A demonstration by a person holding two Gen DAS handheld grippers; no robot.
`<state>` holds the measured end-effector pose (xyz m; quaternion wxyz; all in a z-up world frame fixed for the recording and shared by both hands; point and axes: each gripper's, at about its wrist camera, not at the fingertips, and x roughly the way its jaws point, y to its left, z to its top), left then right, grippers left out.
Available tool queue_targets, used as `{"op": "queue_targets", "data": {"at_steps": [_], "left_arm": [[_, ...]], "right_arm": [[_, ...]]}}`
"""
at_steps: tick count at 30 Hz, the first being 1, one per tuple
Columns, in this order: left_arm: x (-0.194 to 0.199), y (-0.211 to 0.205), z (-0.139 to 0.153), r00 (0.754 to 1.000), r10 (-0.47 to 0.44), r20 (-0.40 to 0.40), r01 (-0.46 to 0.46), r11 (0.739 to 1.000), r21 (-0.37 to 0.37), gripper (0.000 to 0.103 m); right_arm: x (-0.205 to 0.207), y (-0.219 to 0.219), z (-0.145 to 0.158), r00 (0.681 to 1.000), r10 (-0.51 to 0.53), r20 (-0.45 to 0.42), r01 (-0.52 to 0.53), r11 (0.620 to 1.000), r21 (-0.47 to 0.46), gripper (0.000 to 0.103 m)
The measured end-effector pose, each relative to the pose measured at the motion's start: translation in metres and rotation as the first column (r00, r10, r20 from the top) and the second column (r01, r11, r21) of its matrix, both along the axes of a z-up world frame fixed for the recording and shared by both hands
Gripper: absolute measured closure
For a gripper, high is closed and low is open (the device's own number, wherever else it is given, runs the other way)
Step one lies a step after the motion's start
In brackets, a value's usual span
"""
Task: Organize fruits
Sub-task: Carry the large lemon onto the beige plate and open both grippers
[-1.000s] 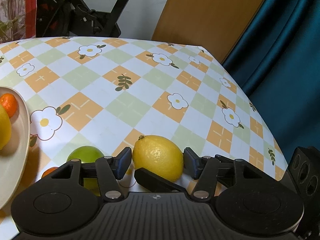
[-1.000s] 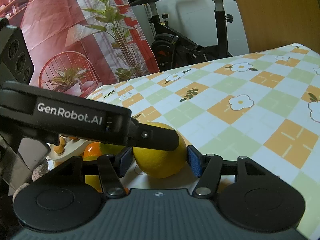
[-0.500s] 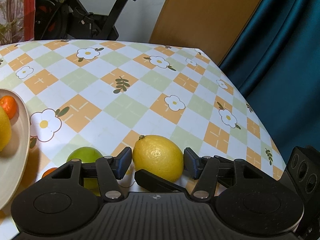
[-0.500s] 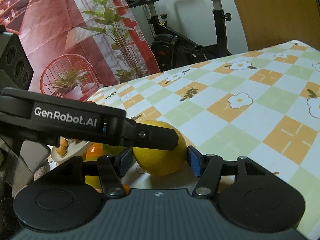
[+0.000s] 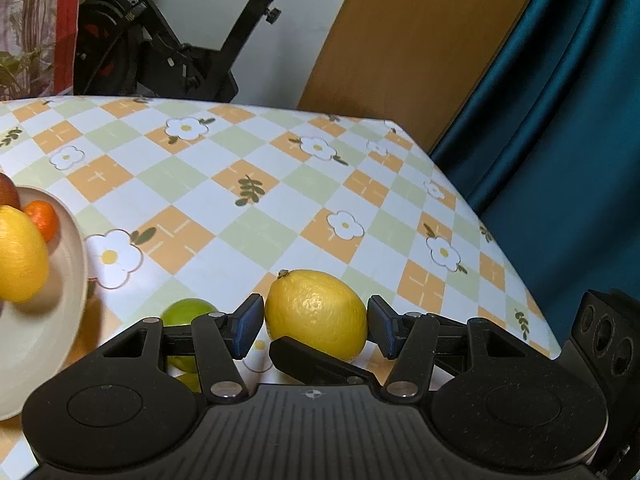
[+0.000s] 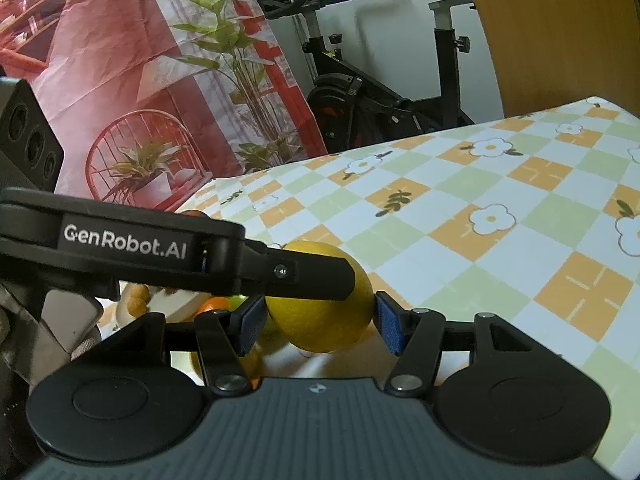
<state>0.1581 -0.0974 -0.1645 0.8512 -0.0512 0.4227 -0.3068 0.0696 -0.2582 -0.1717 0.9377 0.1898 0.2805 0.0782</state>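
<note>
Lemon [image 5: 316,314]: yellow, stem end up-left, lower centre of frame; green lime [image 5: 188,311]: on tablecloth, lower left; second lemon [image 5: 20,254], small orange [image 5: 42,218]: in beige bowl [image 5: 60,320], left edge

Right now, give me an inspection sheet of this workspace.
Surface: table under a checked, flowered cloth.
Job's things: lemon between both grippers' pads; lime on the cloth beside it; plate at the left with another lemon and a tangerine.
Clutter: nothing seen.
Grippers: left gripper and right gripper both closed on the same lemon, with the left one crossing over the fruit in the right wrist view.
Cables: nothing seen.
Surroundings: exercise bike, wooden board, teal curtain, printed plant backdrop.
</note>
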Motion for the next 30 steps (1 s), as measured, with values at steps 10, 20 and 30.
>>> {"op": "queue_targets", "data": {"at_steps": [10,20,30], "left_arm": [[-0.004,0.056,0.019,0.994,0.11,0.013,-0.108,0.989,-0.098,0.044],[0.002,0.146,0.018,0.962,0.273,-0.012,-0.272,0.952,-0.143,0.044],[0.011,0.196,-0.007,0.927,0.37,-0.054,-0.374,0.922,-0.1,0.042]], "right_arm": [[0.019,0.032,0.03,0.997,0.083,-0.003,-0.084,0.996,-0.042,0.042],[0.067,0.115,0.04,0.967,0.251,-0.045,-0.254,0.959,-0.128,0.042],[0.105,0.187,0.017,0.935,0.325,-0.141,-0.346,0.924,-0.162,0.042]]}}
